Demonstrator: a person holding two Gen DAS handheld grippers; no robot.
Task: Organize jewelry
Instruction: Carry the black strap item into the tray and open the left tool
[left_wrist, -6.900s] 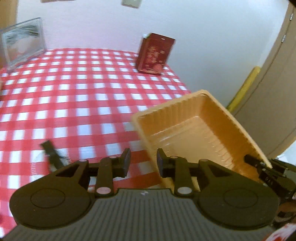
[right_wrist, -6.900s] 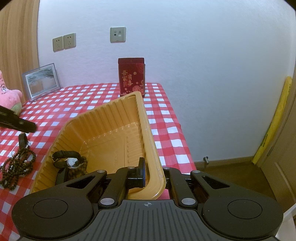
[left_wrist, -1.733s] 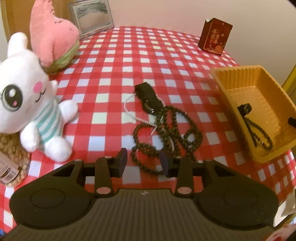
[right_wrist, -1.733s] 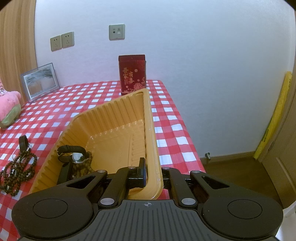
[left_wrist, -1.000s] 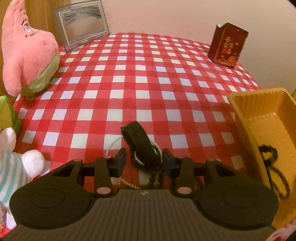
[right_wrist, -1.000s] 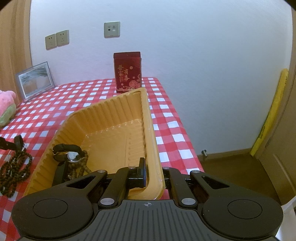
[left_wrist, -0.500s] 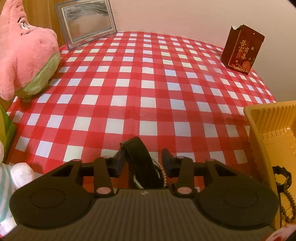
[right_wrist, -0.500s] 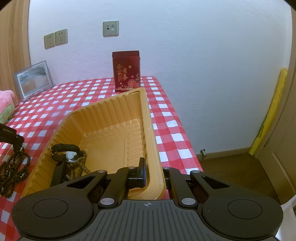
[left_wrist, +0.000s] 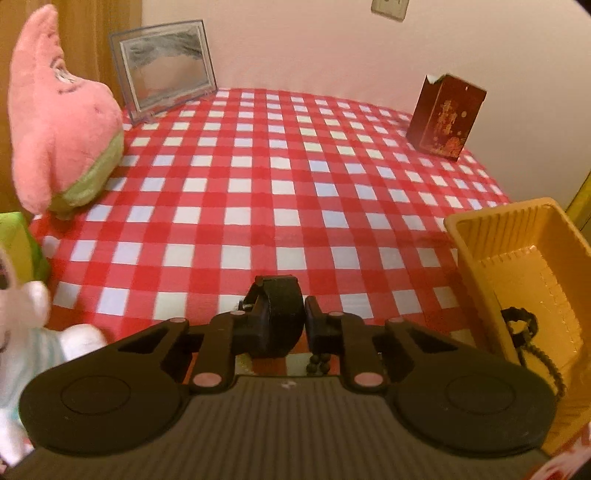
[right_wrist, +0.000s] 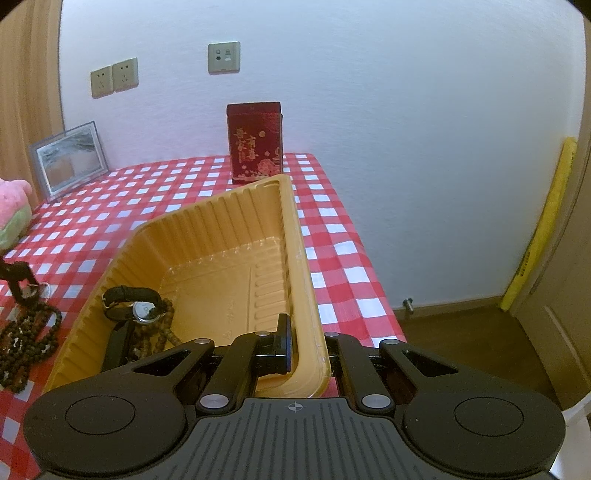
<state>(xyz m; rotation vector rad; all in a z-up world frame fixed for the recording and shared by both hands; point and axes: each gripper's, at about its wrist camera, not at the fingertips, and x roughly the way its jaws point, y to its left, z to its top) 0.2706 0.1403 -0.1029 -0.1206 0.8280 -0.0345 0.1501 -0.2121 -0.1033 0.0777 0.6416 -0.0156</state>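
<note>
yellow plastic tray already holds a watch and beads. left gripper has just been closing, now clamped on the black strap. right gripper pinches the tray rim. bead necklace left on the cloth.

Both grippers matte black — ribbed grey housing, round discs, silver rivets.

Background stuff: pink starfish plush far left on the red-and-white checkered tablecloth, framed picture upper left by the wall, dark red gift box top centre, wall sockets above.
</note>
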